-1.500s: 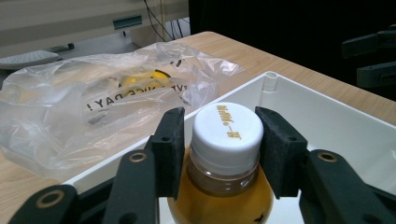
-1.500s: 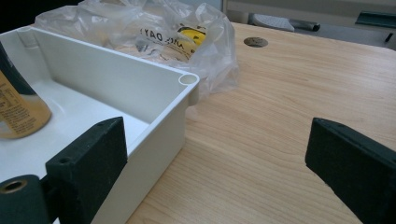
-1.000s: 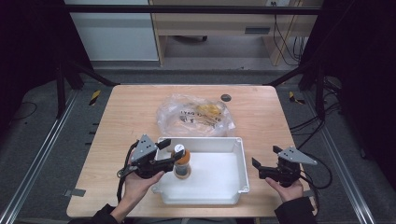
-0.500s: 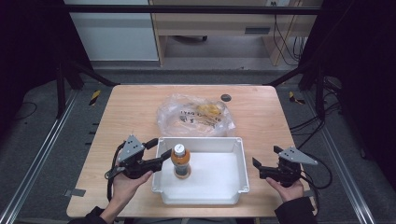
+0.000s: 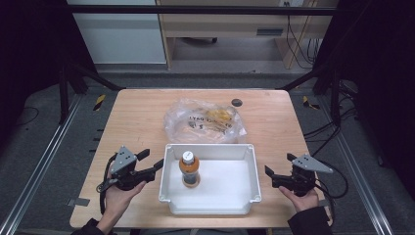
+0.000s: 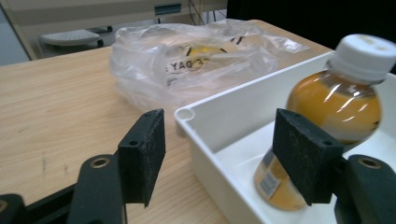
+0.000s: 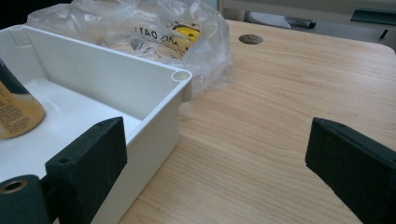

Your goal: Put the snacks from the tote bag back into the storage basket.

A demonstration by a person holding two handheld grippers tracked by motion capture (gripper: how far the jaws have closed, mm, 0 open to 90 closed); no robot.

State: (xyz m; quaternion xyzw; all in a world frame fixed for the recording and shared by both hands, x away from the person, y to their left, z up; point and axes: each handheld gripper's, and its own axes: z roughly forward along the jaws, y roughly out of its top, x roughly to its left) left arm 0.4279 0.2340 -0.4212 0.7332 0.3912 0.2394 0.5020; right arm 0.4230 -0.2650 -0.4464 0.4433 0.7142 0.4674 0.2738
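Observation:
A bottle (image 5: 189,169) of orange drink with a white cap stands upright in the left part of a white tray (image 5: 210,147). My left gripper (image 5: 150,159) rests just left of the tray, apart from the bottle and pointing toward it. Its jaws have just opened wider and nothing is between them. In the left gripper view, the left gripper (image 6: 223,156) faces the tray's corner (image 6: 186,114), with the bottle (image 6: 336,107) behind it. My right gripper (image 5: 279,164) stands open to the right of the tray. The right gripper view looks past the open right gripper (image 7: 219,163) at the tray's wall (image 7: 116,63).
A crumpled clear plastic bag (image 5: 204,121) with yellow items inside lies behind the tray, touching its far rim. A small dark round hole (image 5: 237,103) is in the wooden tabletop behind the bag. Bare wood lies on both sides of the tray.
The left gripper has let go of the bottle and drawn back to the left, out over the tray's rim. The bottle stays upright. The right gripper has not moved.

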